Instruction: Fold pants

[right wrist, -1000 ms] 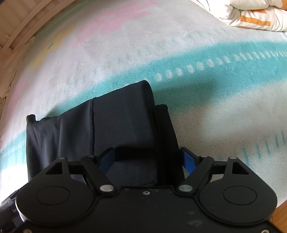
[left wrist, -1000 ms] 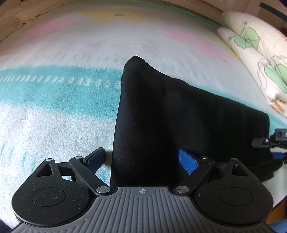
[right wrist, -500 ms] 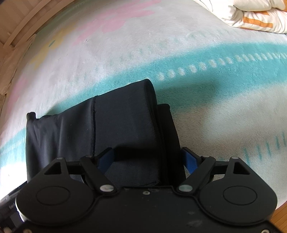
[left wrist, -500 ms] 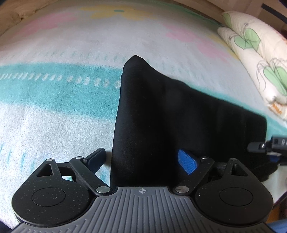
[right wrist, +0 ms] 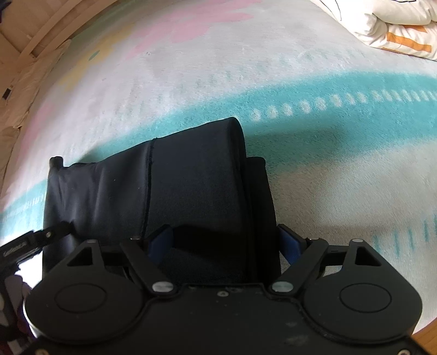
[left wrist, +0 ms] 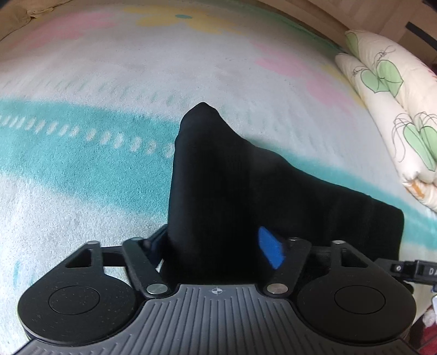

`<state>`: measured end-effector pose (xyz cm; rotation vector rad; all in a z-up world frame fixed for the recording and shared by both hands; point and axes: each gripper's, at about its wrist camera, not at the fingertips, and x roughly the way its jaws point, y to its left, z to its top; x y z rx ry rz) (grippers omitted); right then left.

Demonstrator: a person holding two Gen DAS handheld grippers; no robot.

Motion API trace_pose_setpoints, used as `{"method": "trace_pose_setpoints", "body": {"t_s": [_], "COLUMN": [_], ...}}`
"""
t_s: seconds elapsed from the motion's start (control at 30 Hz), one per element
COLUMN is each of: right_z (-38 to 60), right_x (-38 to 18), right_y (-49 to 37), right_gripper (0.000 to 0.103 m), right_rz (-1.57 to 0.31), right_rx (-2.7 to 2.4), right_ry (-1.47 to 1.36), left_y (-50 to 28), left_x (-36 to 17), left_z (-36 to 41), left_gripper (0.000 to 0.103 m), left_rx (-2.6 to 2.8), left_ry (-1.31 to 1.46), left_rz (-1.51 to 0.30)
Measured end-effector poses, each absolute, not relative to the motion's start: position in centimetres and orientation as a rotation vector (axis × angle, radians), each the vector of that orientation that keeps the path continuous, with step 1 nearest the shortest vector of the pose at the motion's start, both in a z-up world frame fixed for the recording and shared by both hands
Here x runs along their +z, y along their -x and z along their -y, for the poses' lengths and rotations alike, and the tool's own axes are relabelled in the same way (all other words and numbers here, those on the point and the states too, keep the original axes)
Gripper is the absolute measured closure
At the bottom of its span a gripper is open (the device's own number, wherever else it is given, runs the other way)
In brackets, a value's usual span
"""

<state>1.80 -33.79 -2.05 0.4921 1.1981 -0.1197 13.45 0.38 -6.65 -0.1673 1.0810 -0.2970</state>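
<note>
The black pants [left wrist: 245, 196] lie folded on the bed's white, teal and pink blanket [left wrist: 82, 163]. My left gripper [left wrist: 213, 245] straddles their near left edge with its jaws wide; the cloth lies between the blue pads [left wrist: 269, 250]. In the right wrist view the pants [right wrist: 177, 185] show a seam and a rolled fold at their right end. My right gripper [right wrist: 226, 243] also stands open around the near right end of the pants. Each gripper's tip shows at the other view's edge.
A leaf-print pillow [left wrist: 396, 109] lies at the right of the bed. A white and orange quilt [right wrist: 382, 24] lies at the far right in the right wrist view. The wooden bed frame [right wrist: 35, 46] runs along the far left.
Both grippers have stayed open around the pants. The views have shifted slightly, and the pants' far left corner looks a little more raised.
</note>
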Motion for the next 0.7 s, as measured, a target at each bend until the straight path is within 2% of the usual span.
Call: {"method": "trace_pose_setpoints", "body": {"t_s": [0.03, 0.07, 0.1, 0.13, 0.23, 0.5, 0.7], "right_z": [33.8, 33.8, 33.9, 34.1, 34.4, 32.5, 29.2], "right_x": [-2.0, -1.8, -1.6, -1.3, -0.2, 3.9, 5.5], "right_y": [-1.6, -1.5, -1.2, -1.0, -0.4, -0.6, -5.1], "right_gripper": [0.027, 0.035, 0.047, 0.059, 0.078, 0.081, 0.081], "right_rz": [-1.193, -1.188, -1.179, -1.167, -1.122, -0.984, -0.927], "right_rx": [-0.113, -0.108, -0.100, -0.096, -0.067, -0.001, 0.083], "right_ry": [-0.489, -0.486, -0.490, -0.500, -0.545, -0.513, -0.523], "left_y": [-13.4, -13.3, -13.2, -13.1, -12.4, -11.3, -15.3], "left_x": [-6.4, -6.2, -6.0, -5.8, -4.9, 0.0, 3.4], "left_z": [-0.6, -1.0, -1.3, -1.6, -1.1, -1.1, -5.1], "left_gripper": [0.058, 0.066, 0.075, 0.081, 0.088, 0.090, 0.090], "left_rx": [-0.298, -0.302, -0.305, -0.311, -0.317, -0.319, -0.245], "left_ry": [0.177, 0.197, 0.218, 0.231, 0.184, 0.032, 0.013], "left_rz": [-1.077, -1.073, -1.069, -1.066, -1.018, -0.851, -0.800]}}
